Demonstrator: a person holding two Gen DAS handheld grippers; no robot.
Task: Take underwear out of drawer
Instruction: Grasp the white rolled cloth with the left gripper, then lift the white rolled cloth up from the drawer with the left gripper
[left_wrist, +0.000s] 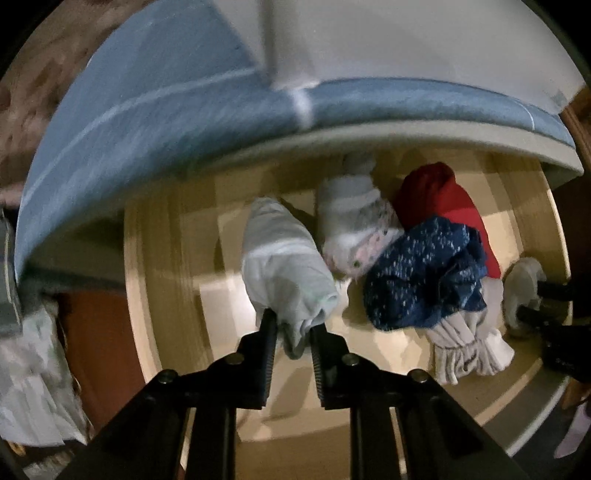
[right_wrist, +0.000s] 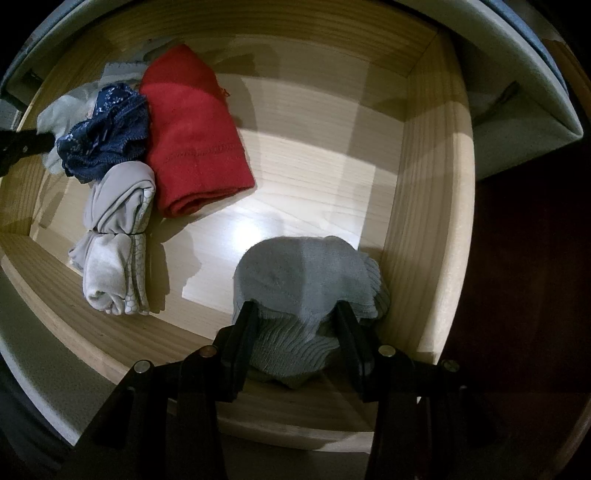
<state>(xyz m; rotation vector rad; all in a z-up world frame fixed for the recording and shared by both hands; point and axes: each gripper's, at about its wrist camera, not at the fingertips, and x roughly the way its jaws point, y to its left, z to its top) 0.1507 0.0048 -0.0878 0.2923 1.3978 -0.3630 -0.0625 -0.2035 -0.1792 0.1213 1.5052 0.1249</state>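
An open wooden drawer (right_wrist: 424, 206) holds folded garments. My left gripper (left_wrist: 293, 328) is shut on a pale grey rolled garment (left_wrist: 284, 258) and holds it above the drawer floor. My right gripper (right_wrist: 295, 314) is shut on a grey ribbed sock bundle (right_wrist: 303, 280) in the drawer's near right corner. In the drawer lie a red folded piece (right_wrist: 192, 136), a navy lace underwear piece (right_wrist: 107, 133) and a pale rolled piece (right_wrist: 114, 240). The same items show in the left wrist view: the red piece (left_wrist: 439, 195), the navy piece (left_wrist: 424, 269) and a white patterned piece (left_wrist: 351, 225).
A blue mattress edge (left_wrist: 147, 122) overhangs the drawer (left_wrist: 155, 277) in the left wrist view. The right gripper's fingers (left_wrist: 550, 291) show at that view's right edge by a white bundle (left_wrist: 524, 288). The left gripper's finger (right_wrist: 22, 146) shows at the right wrist view's left edge.
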